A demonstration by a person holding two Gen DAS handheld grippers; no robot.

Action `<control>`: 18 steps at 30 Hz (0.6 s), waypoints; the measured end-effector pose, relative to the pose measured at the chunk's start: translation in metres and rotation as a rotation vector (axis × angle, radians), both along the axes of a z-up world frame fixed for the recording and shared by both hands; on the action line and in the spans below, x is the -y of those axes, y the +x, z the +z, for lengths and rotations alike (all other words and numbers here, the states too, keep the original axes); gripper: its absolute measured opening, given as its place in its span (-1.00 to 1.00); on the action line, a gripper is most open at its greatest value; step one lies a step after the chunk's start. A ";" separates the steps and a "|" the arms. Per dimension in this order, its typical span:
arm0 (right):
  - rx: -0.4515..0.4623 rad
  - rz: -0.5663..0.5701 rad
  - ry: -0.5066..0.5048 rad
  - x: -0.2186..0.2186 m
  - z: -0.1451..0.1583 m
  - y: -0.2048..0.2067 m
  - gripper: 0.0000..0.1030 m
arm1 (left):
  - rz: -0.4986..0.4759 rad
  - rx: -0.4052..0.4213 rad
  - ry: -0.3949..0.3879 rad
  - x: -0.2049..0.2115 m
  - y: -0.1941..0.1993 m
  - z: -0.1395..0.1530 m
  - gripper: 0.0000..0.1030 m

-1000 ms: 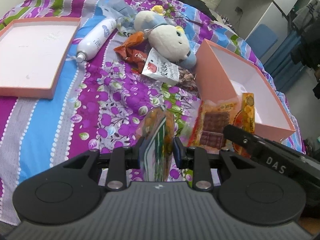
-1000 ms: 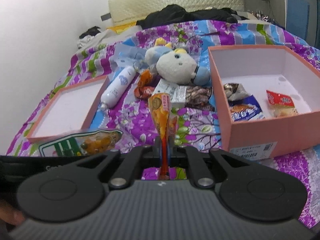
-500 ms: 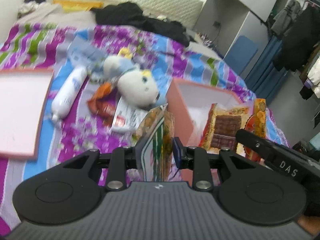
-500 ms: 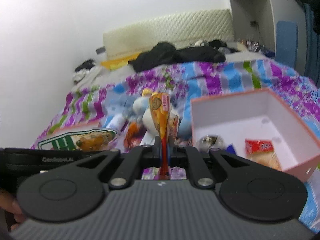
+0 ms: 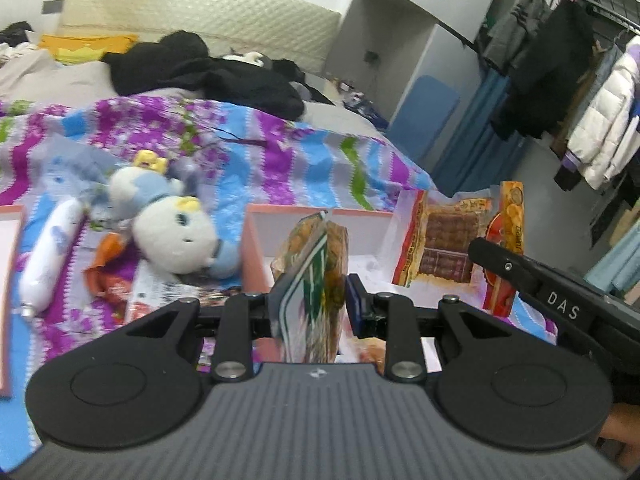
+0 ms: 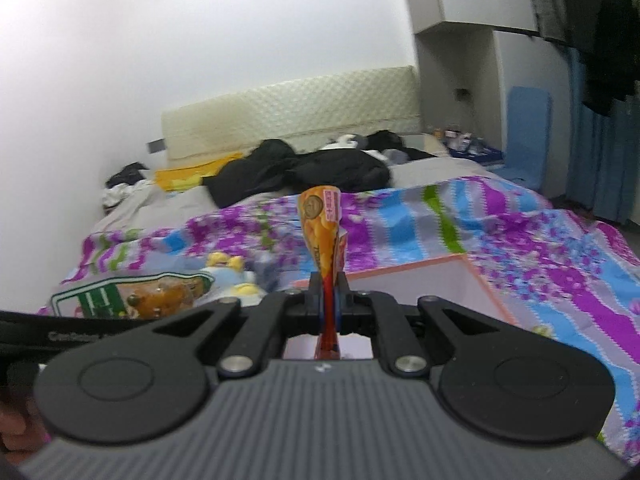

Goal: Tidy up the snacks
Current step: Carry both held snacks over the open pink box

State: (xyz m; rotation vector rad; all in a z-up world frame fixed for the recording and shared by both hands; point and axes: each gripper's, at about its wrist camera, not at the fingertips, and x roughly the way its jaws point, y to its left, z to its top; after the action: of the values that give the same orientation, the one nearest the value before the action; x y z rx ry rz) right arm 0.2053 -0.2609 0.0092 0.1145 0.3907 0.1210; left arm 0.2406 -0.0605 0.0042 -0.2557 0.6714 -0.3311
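My left gripper (image 5: 312,304) is shut on a clear snack bag with green print (image 5: 316,276) and holds it up in front of the open pink box (image 5: 256,240). My right gripper (image 6: 329,304) is shut on an orange snack packet (image 6: 322,224) that stands upright, just before the pink box's near wall (image 6: 440,276). The orange packet (image 5: 452,240) and the right gripper's arm show at the right of the left wrist view. The green-print bag (image 6: 144,292) shows at the left of the right wrist view. The box's inside is mostly hidden.
On the purple and blue bedspread (image 5: 280,148) lie a plush toy (image 5: 176,232), a white bottle (image 5: 52,248), and loose snack packets (image 5: 112,276). A pink lid's edge (image 5: 8,296) sits far left. Black clothes (image 5: 208,72) lie by the headboard.
Both grippers have risen and tilted upward with their snacks, and moved closer to the pink box. The view now takes in the headboard and room instead of the bedspread.
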 end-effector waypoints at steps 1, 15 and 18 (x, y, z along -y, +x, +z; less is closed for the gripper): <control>-0.009 -0.012 0.000 0.008 -0.003 0.002 -0.84 | -0.013 -0.008 0.001 0.009 0.005 -0.002 -0.36; -0.219 -0.113 -0.004 0.069 -0.097 0.050 -0.82 | -0.141 -0.127 0.107 0.092 0.072 -0.064 -0.35; -0.251 -0.114 -0.004 0.070 -0.112 0.053 -0.79 | -0.157 -0.161 0.114 0.100 0.078 -0.080 -0.35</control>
State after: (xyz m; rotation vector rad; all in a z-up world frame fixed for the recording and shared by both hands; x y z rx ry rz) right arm 0.2584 -0.3304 -0.1024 0.1484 0.6339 -0.0076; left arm 0.3186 -0.1608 -0.0760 -0.1214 0.8690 -0.4235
